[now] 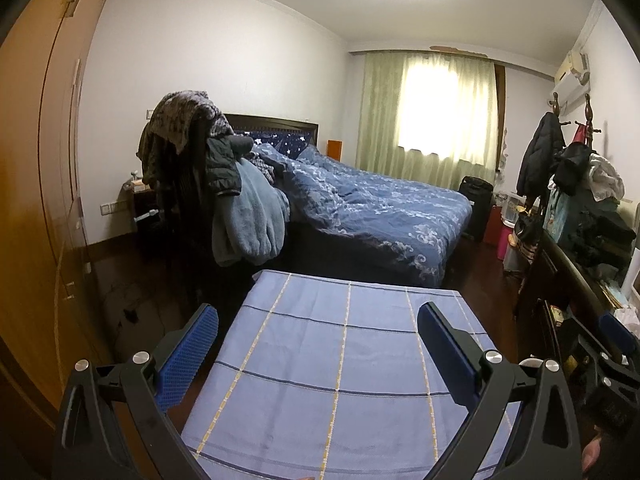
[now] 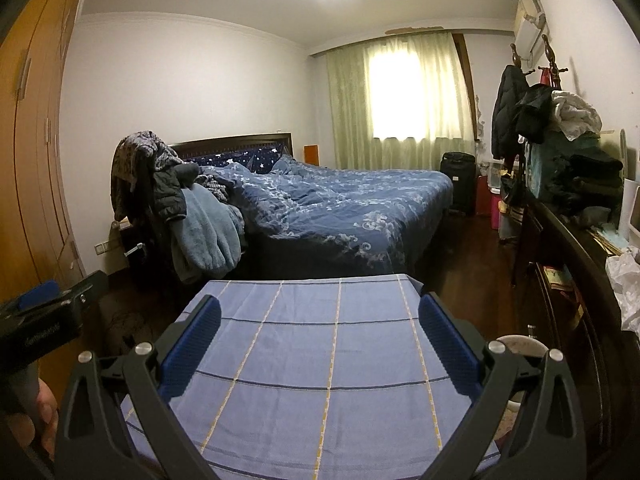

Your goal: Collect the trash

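My left gripper (image 1: pixel 319 312) is open above a table covered with a blue checked cloth (image 1: pixel 340 360), with nothing between its blue-padded fingers. My right gripper (image 2: pixel 320 303) is open over the same blue checked cloth (image 2: pixel 320 360) and also holds nothing. No trash lies on the visible cloth. A crumpled white bag or wrapper (image 2: pixel 626 280) sits on the dark dresser at the right and appears as a white crumple (image 1: pixel 628 314) in the left wrist view. A round white container rim (image 2: pixel 520 346) shows just beyond the right finger, low beside the table.
A bed with a blue quilt (image 2: pixel 340 208) stands behind the table. A chair piled with clothes (image 1: pixel 208 168) is at the left, and a wooden wardrobe (image 1: pixel 36 200) lines the left wall. The dark dresser (image 2: pixel 568 248) is stacked with clothes. Dark floor (image 2: pixel 472 272) runs between bed and dresser.
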`<state>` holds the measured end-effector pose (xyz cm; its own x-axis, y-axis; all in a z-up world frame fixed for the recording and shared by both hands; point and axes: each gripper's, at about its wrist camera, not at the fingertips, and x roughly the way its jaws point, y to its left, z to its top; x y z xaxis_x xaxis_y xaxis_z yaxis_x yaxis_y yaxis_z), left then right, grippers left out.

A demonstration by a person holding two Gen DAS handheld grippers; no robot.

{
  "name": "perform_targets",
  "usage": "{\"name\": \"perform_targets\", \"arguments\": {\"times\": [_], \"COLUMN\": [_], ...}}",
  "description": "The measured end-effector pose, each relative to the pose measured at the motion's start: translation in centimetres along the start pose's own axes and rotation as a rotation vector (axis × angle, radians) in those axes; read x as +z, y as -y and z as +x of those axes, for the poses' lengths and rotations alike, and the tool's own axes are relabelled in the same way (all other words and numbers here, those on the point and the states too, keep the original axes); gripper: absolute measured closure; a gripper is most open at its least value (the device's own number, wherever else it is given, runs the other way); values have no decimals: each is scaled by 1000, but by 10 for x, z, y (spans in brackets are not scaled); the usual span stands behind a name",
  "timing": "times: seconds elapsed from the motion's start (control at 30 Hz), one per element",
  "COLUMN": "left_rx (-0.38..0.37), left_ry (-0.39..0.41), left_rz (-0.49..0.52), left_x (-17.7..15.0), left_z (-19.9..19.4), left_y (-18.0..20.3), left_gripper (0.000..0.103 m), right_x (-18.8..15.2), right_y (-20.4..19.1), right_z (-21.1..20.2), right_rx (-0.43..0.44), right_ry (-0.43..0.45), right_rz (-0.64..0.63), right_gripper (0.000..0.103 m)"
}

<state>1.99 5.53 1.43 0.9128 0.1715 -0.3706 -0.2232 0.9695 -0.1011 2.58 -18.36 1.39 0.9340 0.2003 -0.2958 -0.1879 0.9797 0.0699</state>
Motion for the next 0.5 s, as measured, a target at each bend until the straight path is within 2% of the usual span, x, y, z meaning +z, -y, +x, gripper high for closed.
{"name": "perform_targets", "arguments": {"times": [0.5], "left_rx": [-16], "left_ry": [-12], "left_rz": [-11], "left_x": [-6], "left_z": [3], "left_y": [-1], "left_gripper": [4], "right_x": [-7], "right_y": [-5], "right_z": [9], "right_rx": [4], "right_ry": [-23], "right_rz": [-12], "right_gripper": [3]}}
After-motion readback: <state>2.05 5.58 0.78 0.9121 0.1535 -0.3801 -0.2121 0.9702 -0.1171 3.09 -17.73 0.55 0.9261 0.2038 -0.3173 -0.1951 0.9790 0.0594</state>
